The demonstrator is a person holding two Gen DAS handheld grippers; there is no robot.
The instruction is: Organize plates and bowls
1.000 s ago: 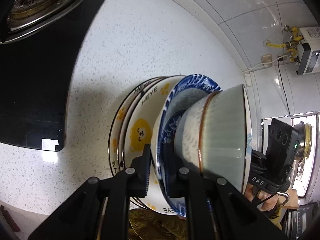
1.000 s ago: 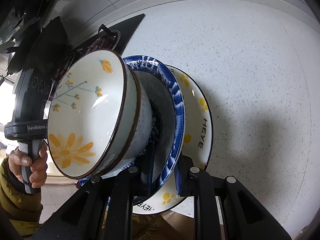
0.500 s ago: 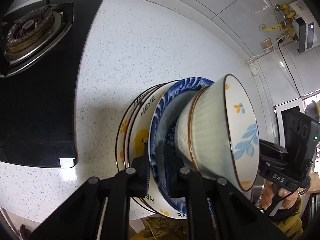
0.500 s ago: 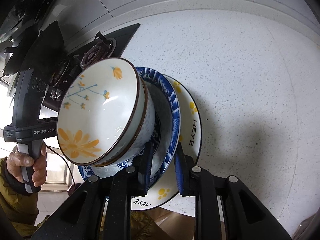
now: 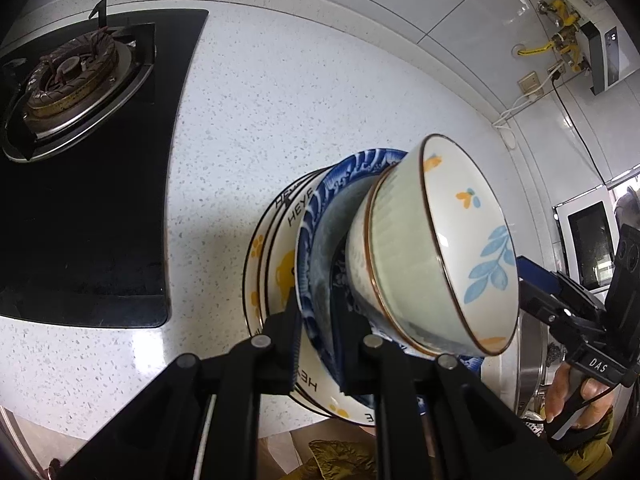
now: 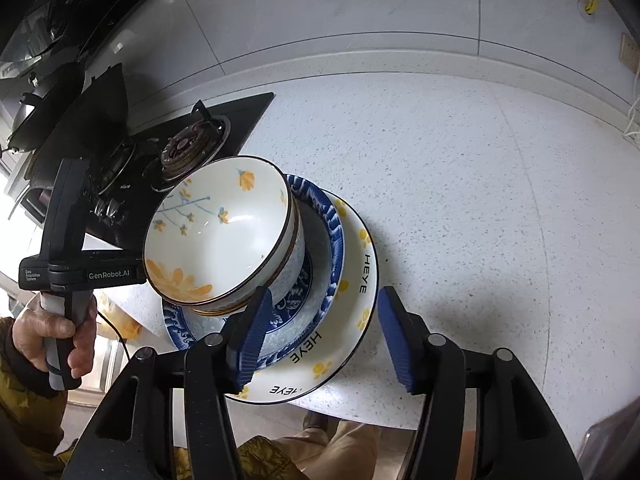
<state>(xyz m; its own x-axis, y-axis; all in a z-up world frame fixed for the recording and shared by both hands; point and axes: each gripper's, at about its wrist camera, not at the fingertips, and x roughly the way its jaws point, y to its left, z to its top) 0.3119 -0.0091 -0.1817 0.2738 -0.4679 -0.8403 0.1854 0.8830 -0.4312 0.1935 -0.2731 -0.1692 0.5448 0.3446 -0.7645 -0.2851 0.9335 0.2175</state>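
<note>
A stack of dishes sits at the front edge of the speckled white counter (image 6: 460, 184). At the bottom are yellow-print HEYE plates (image 6: 360, 276) (image 5: 276, 264), then a blue patterned plate (image 6: 328, 240) (image 5: 316, 248), then nested white flower bowls (image 6: 224, 236) (image 5: 432, 256) on top. My left gripper (image 5: 316, 340) is shut on the near rim of the plates. My right gripper (image 6: 320, 336) is open, its blue pads either side of the stack's rim without touching.
A black gas hob (image 5: 76, 168) (image 6: 188, 148) lies to the left of the stack. The tiled wall (image 6: 360, 12) runs behind the counter. A sink rim (image 5: 532, 364) shows to the right. The counter's front edge is just under the stack.
My right gripper has opened and let go of the plates' rim. The stack has come down from tilted to lying flatter on the counter. My left gripper stays shut on it.
</note>
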